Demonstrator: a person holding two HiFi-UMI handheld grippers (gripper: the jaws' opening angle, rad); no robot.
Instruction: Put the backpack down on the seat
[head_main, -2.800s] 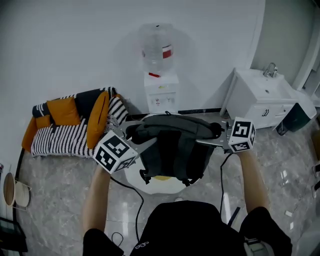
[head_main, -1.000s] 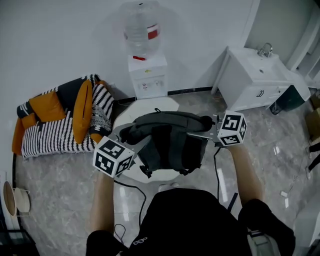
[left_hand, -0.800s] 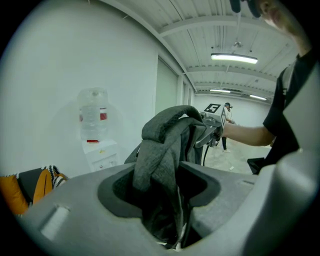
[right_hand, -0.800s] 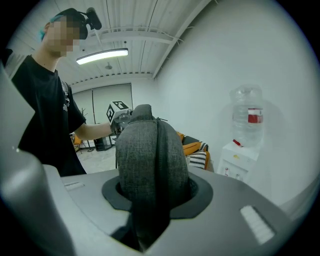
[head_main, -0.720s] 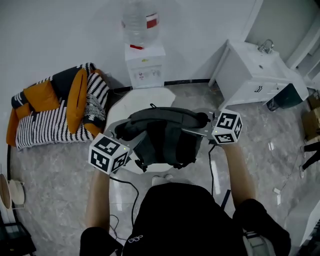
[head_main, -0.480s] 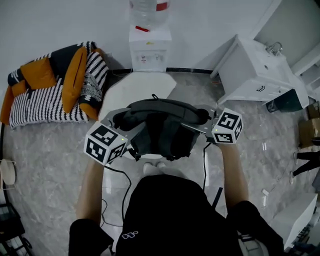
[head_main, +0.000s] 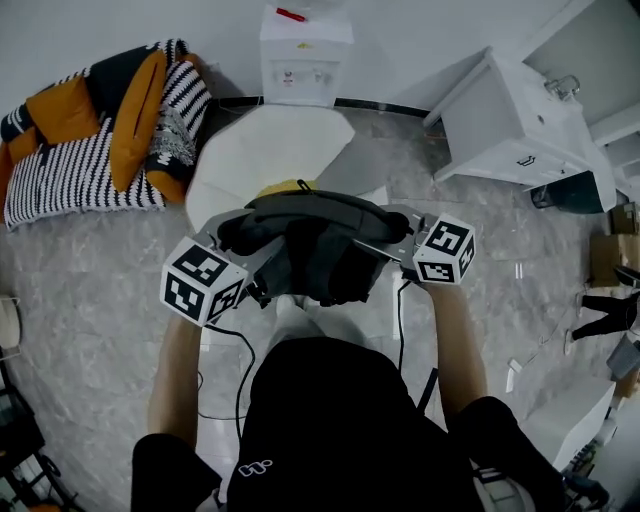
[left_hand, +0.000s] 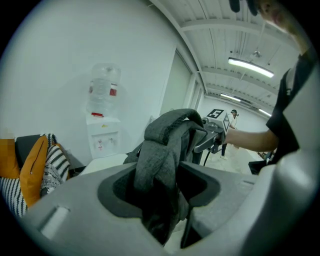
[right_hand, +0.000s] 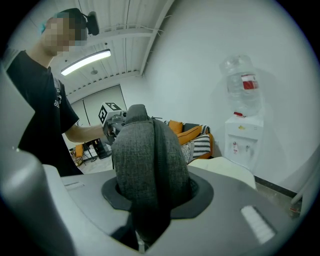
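Backpack (head_main: 318, 250) of dark grey woven fabric with padded straps hangs between the two grippers, over the near edge of the white, rounded padded seat (head_main: 268, 150). Whether its bottom already touches the cushion I cannot tell.

The left gripper (left_hand: 161, 202) has its grey fingers (left_hand: 75, 200) partly open around a bunched, folded length of strap, which fills the gap and is pinched there. The right gripper (right_hand: 150, 202) grips in the same way: its fingers (right_hand: 240, 200) are closed on a thick padded band of grey cloth that bulges up out of the gap.

The backpack looks soft and limp. Its body sags below the two holds and folds where the cloth is gathered, so it will probably slump once set down rather than stand. The weave looks coarse enough not to slip. It seems to have some weight, though little shows of what is inside. Holding it high at both sides, on the straps, looks sound, since it keeps the load level and the body clear underneath.
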